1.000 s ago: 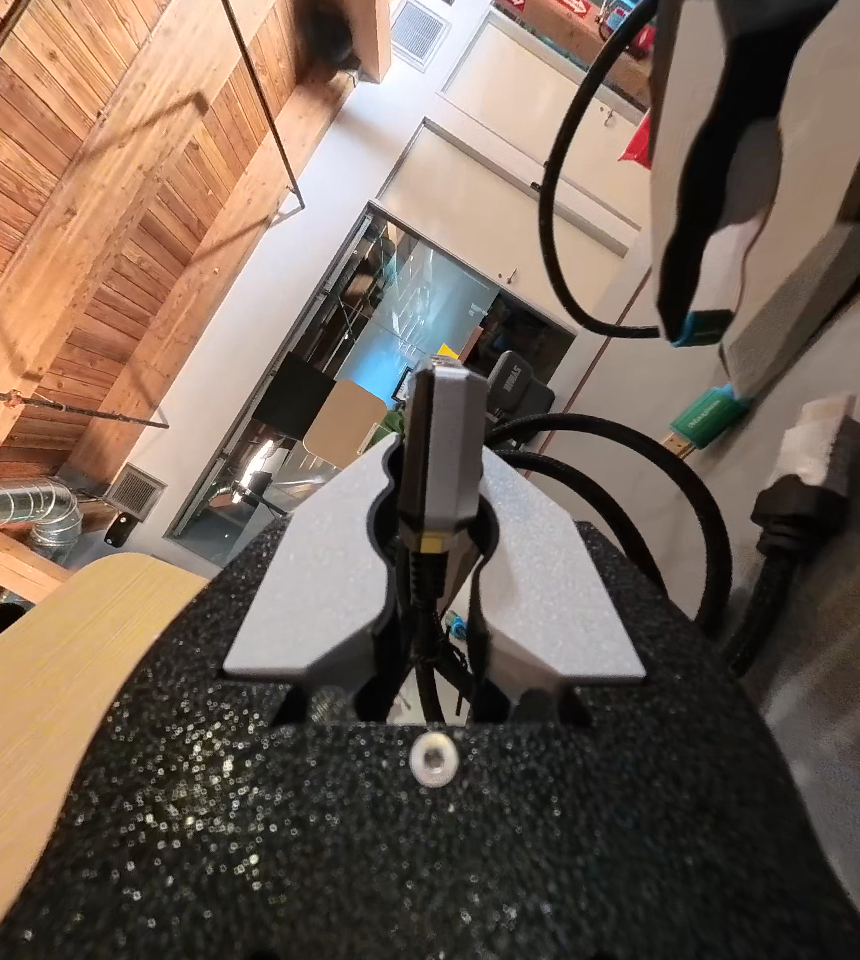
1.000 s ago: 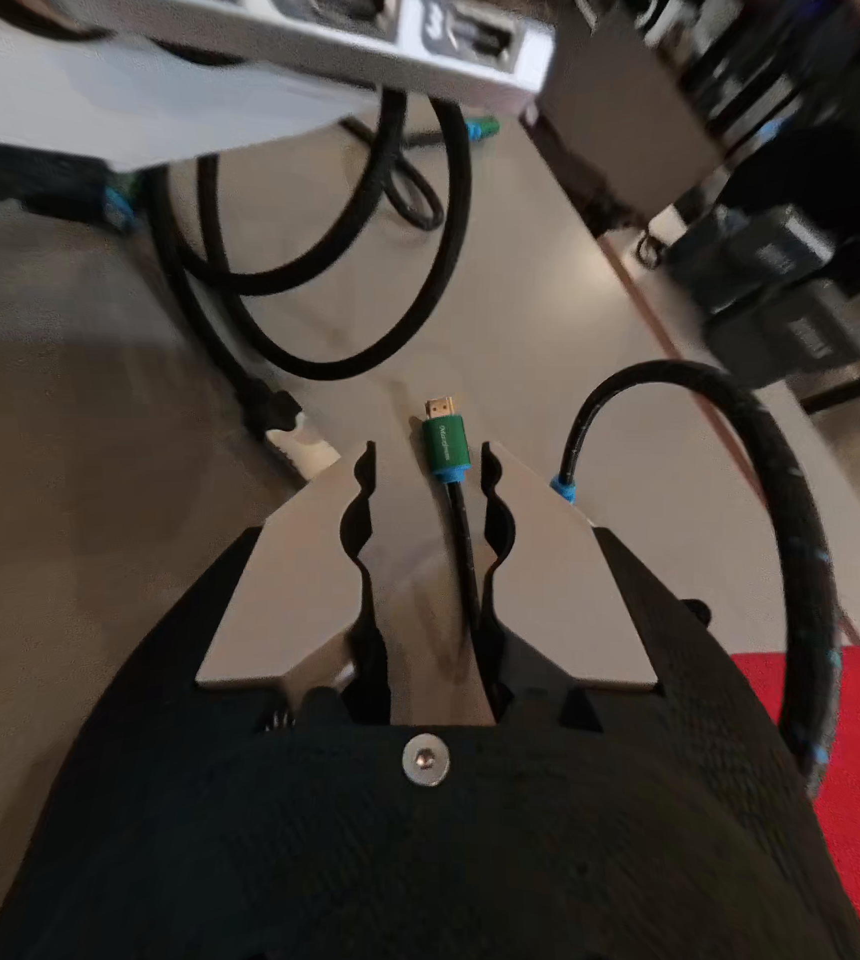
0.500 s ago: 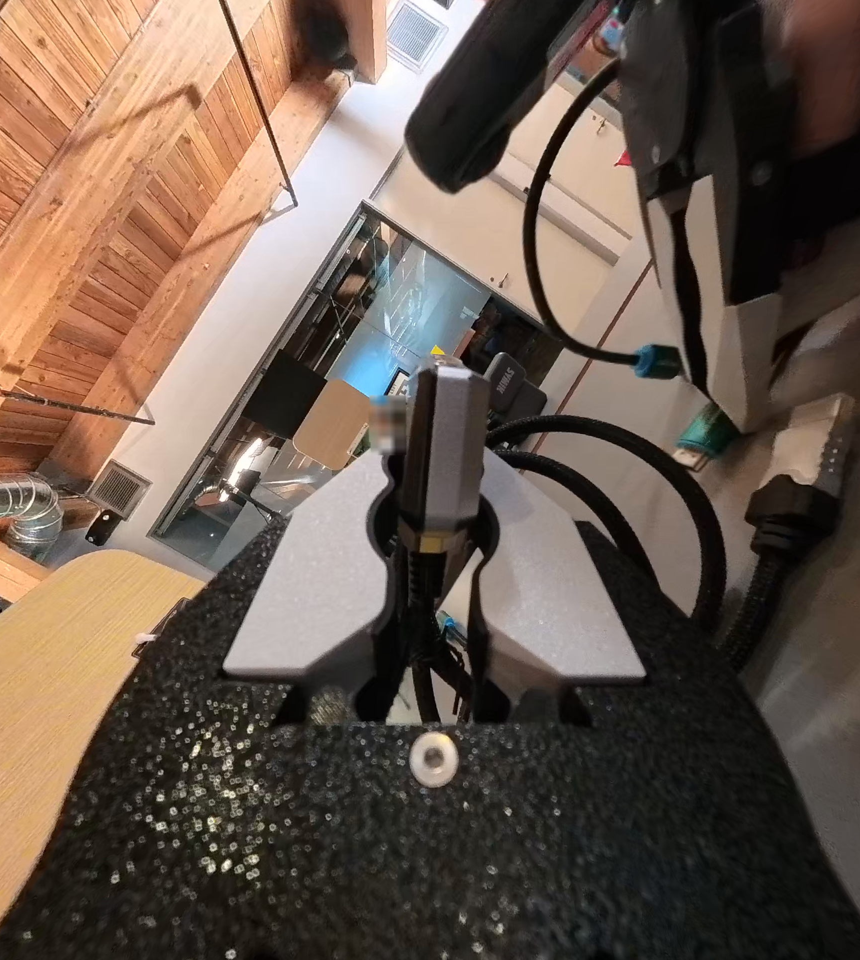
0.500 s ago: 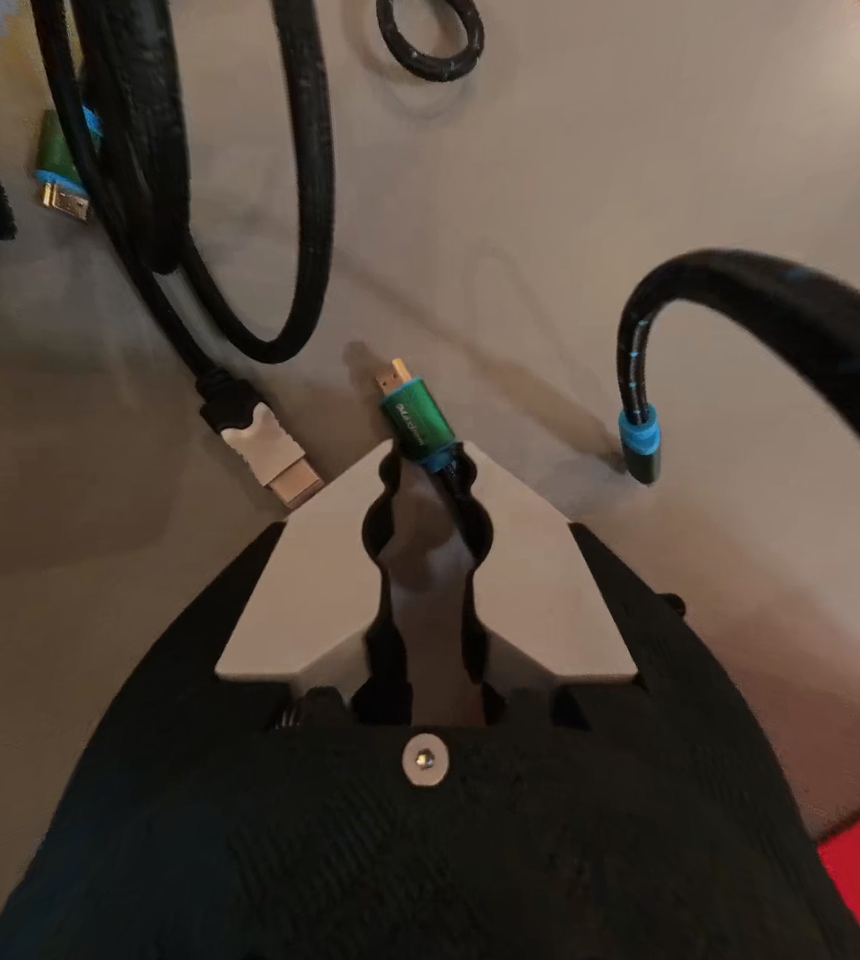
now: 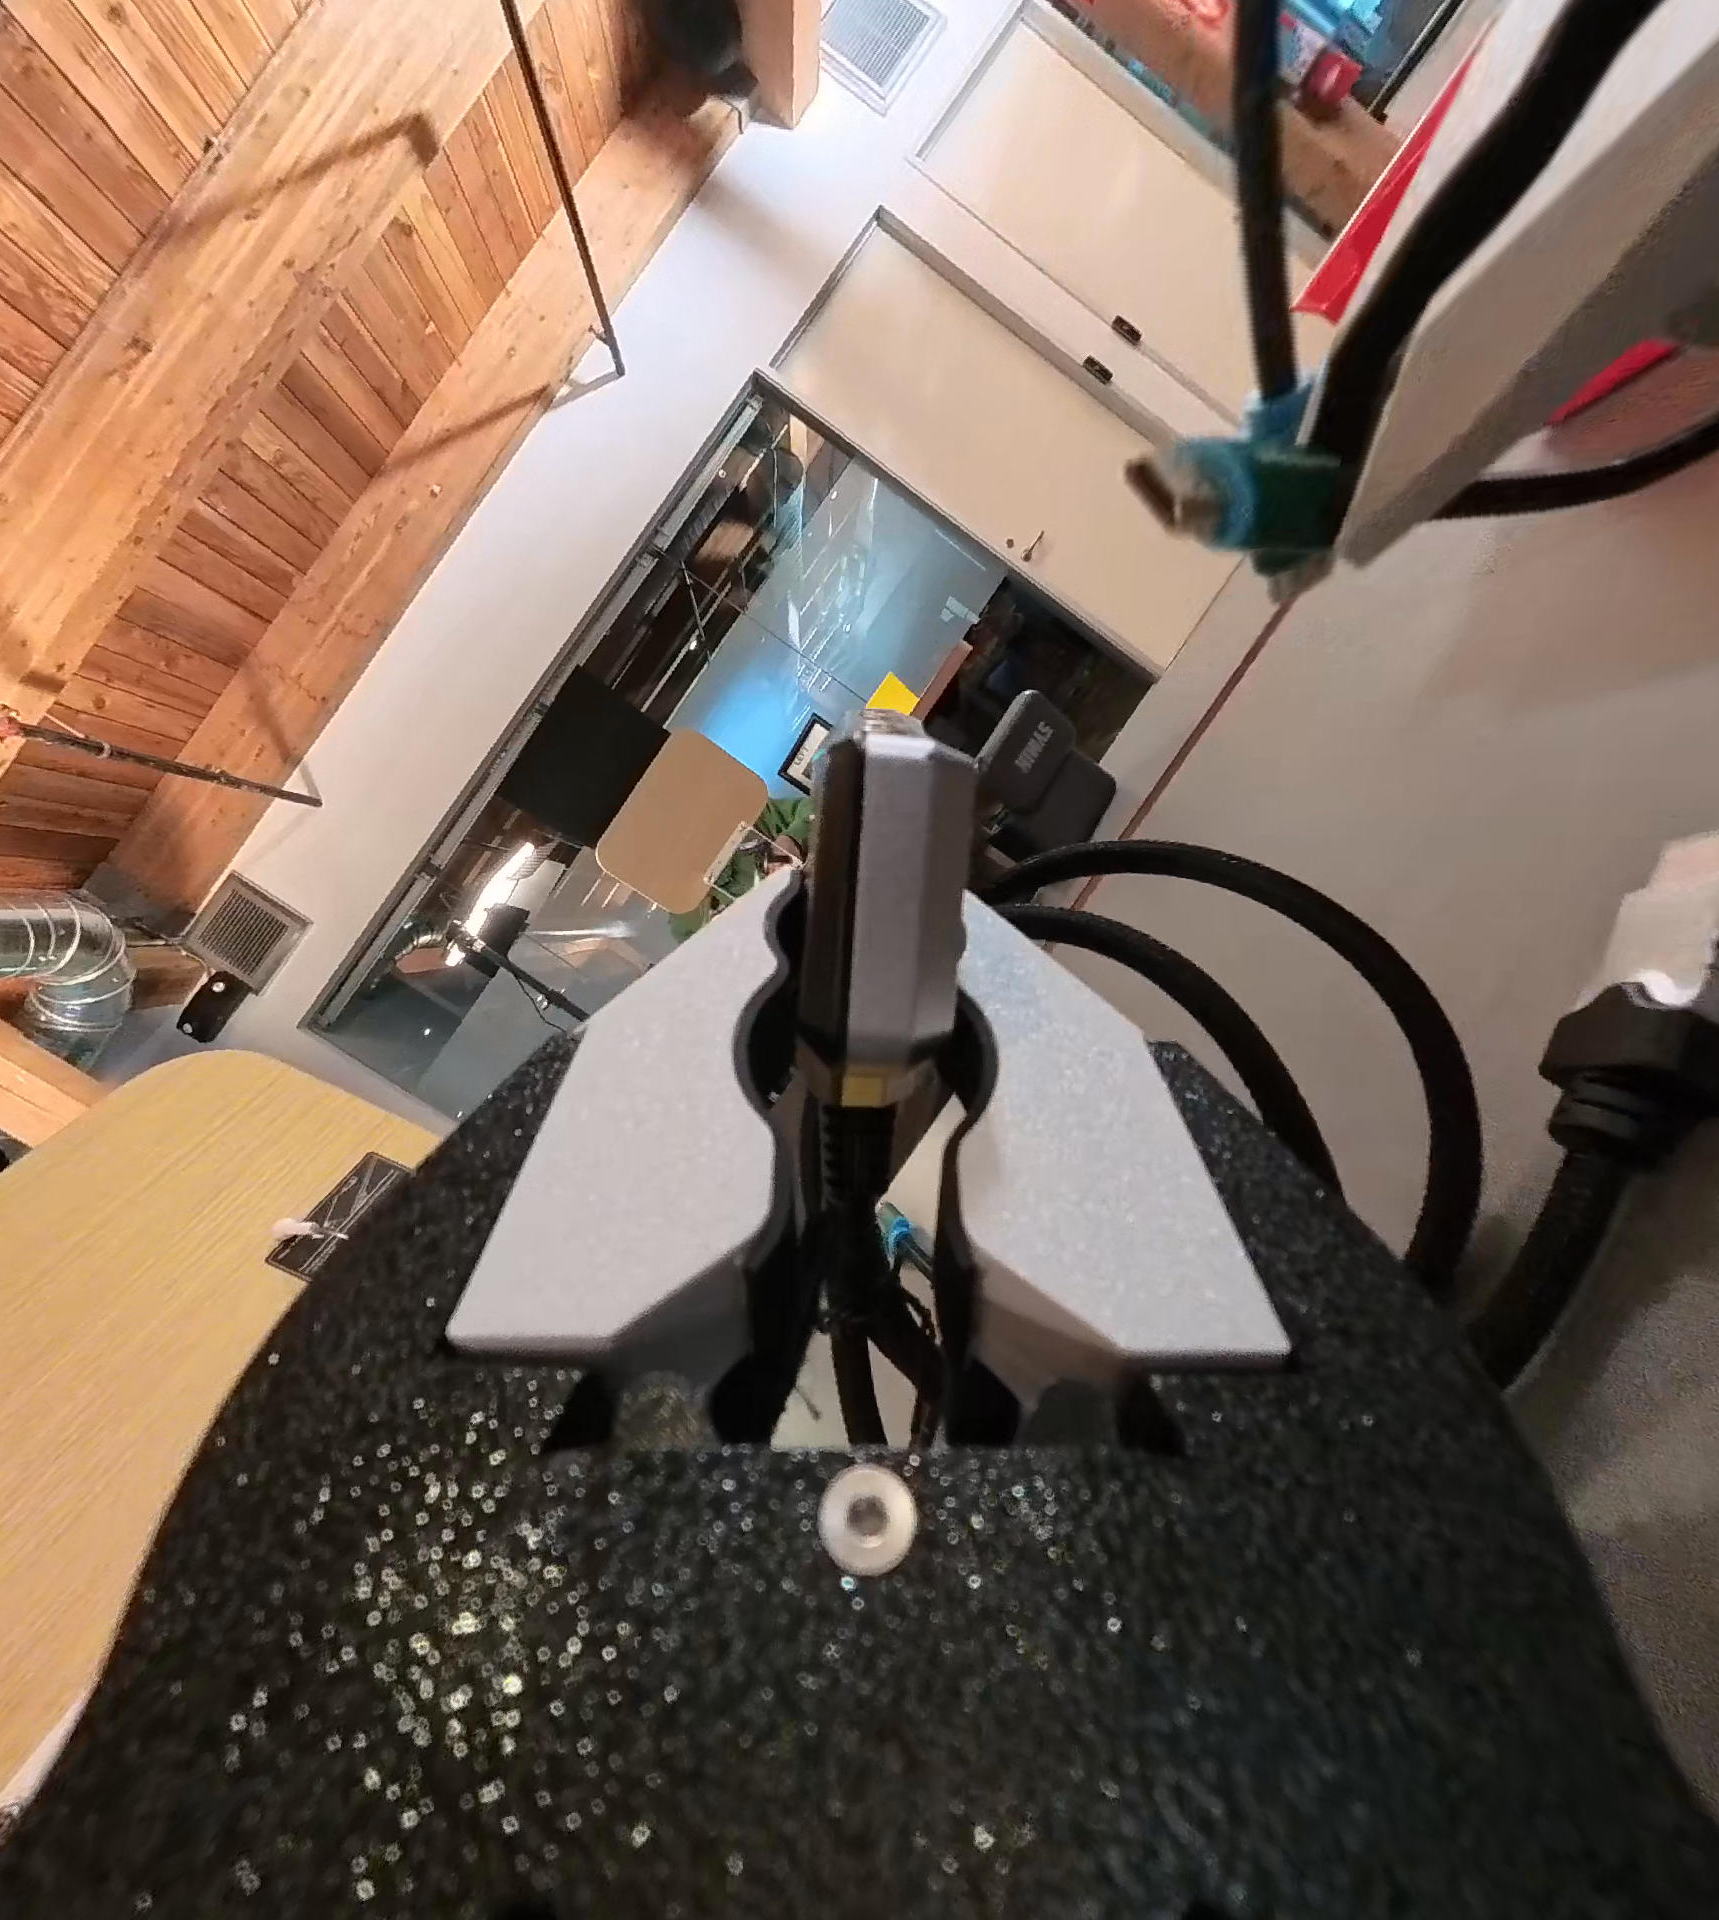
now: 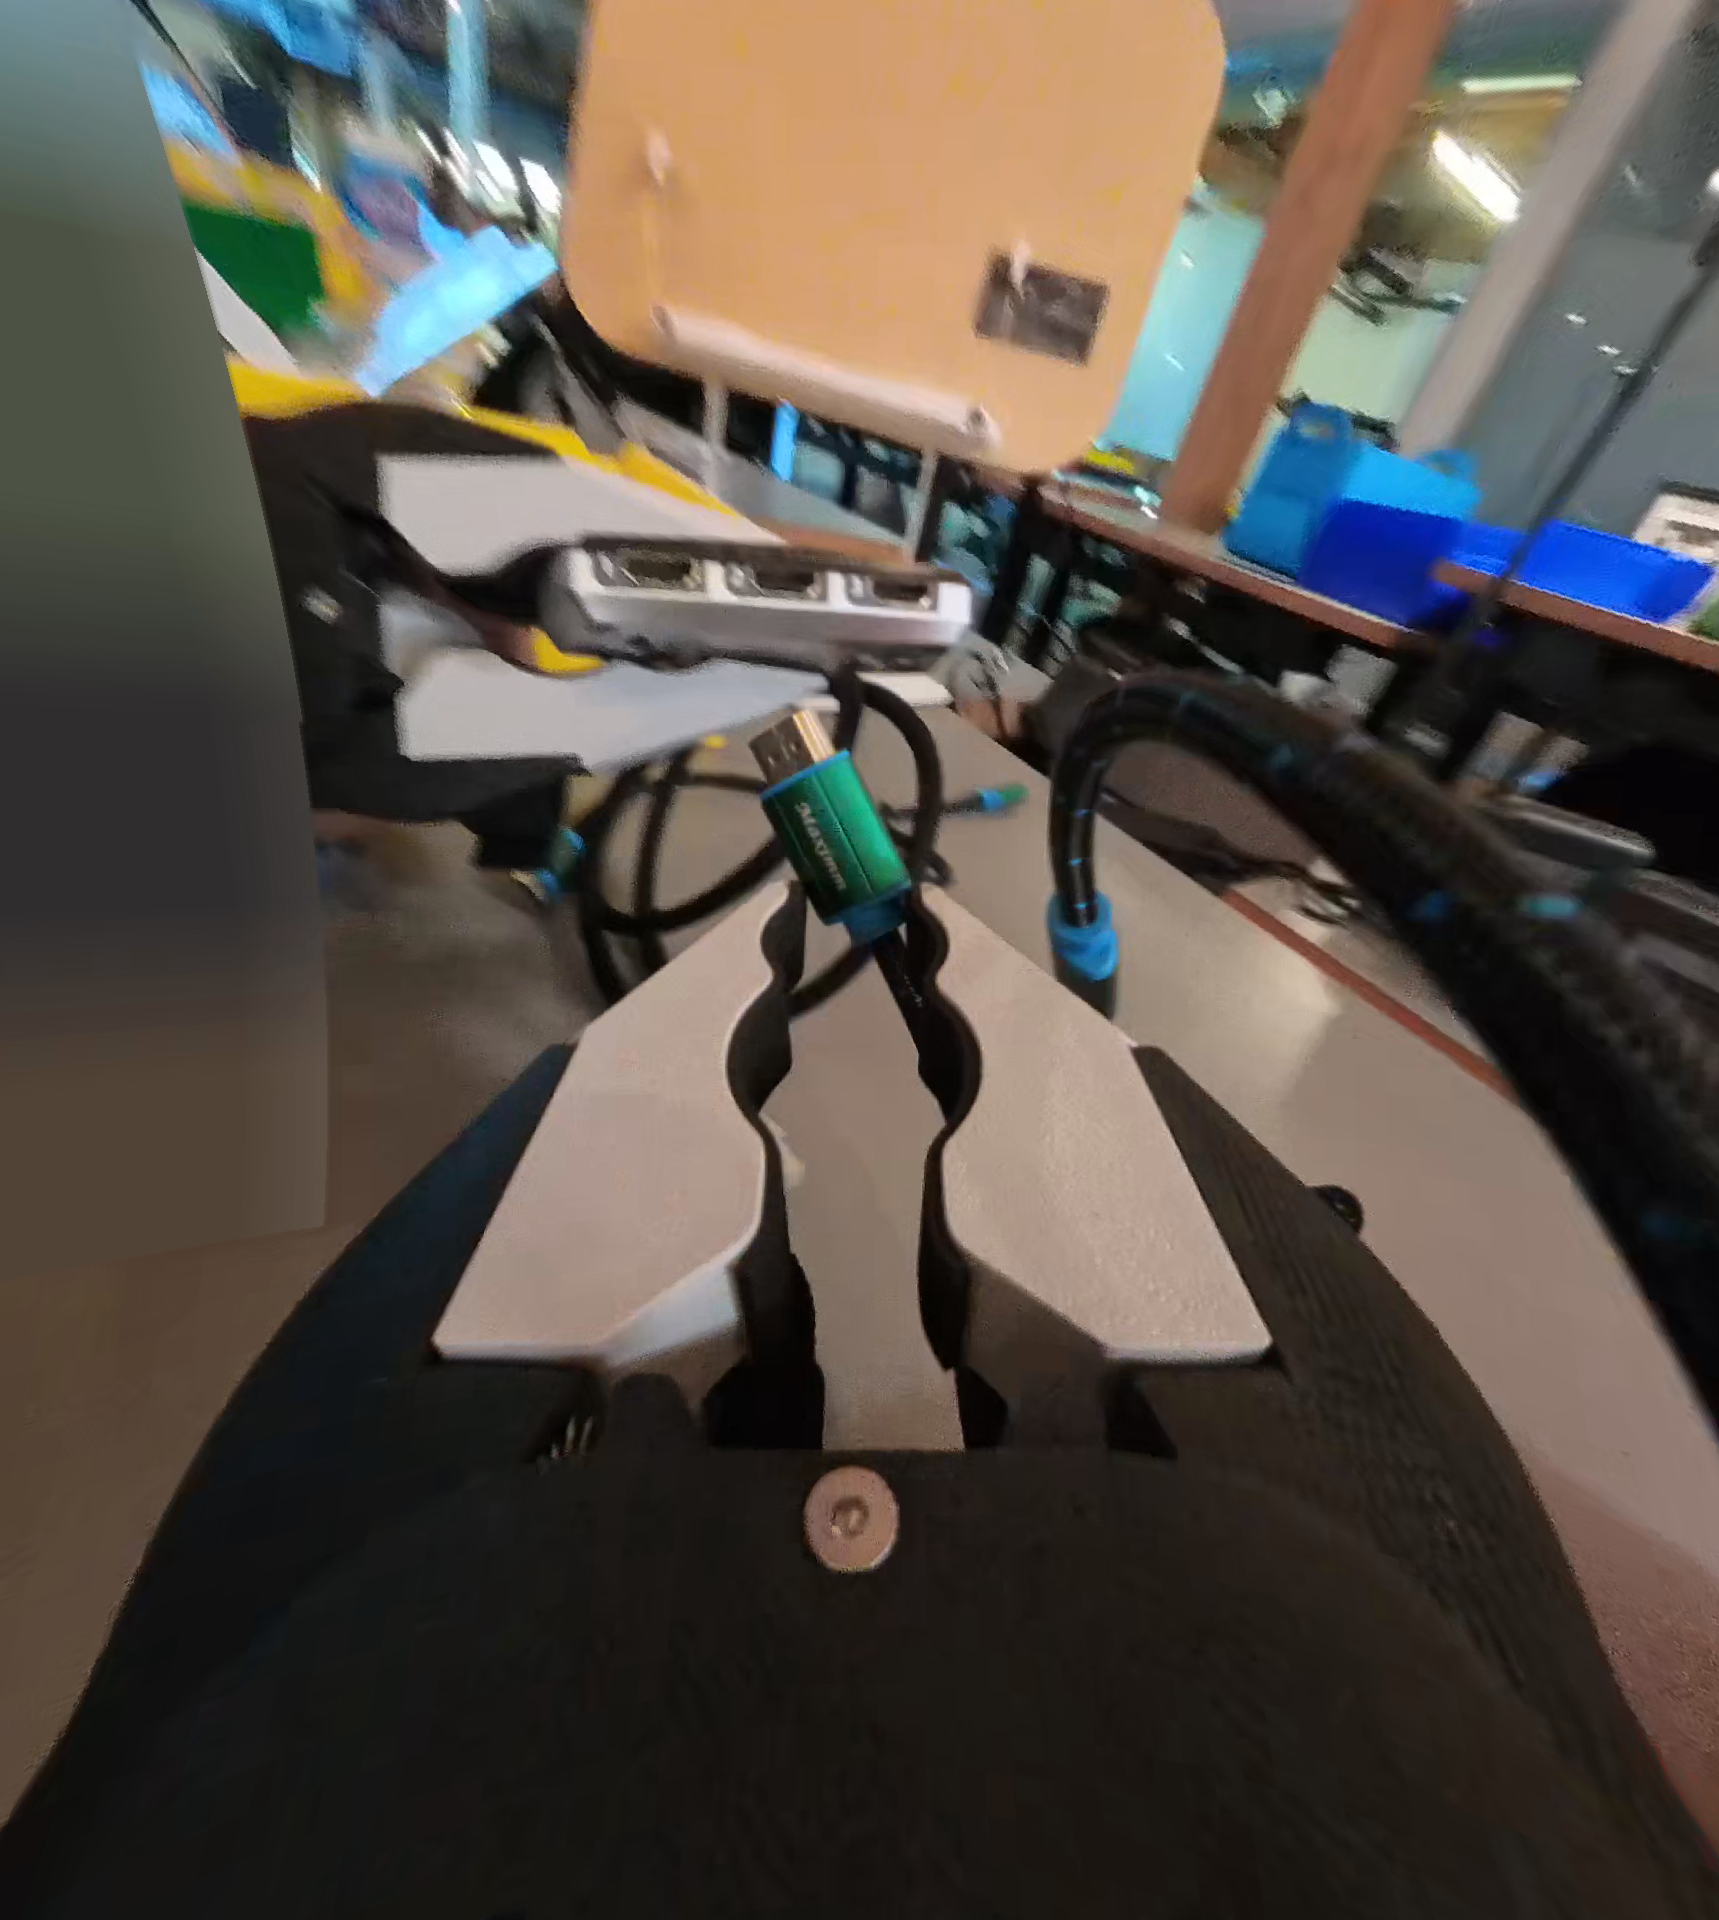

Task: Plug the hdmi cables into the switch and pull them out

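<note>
Above the grey tabletop (image 6: 1354,1091), the left gripper (image 5: 876,935) clamps the silver switch (image 6: 761,597) edge-up, presenting its empty ports. The right gripper (image 6: 860,925) pinches the green HDMI plug (image 6: 834,831) at its cable end, tip aimed toward those ports, probably for insertion.

Overhead, a ceiling of warm wooden planks (image 5: 211,343) crossed by thin metal rods. Below it a white wall (image 5: 543,520) with a vent grille (image 5: 247,927) and a silver duct (image 5: 13,951). Farther off, a glass partition (image 5: 834,623). Nearer, a pale wood tabletop (image 5: 107,1299) and grey counter (image 5: 1520,727). Blue bins (image 6: 1437,530) on a distant bench.
</note>
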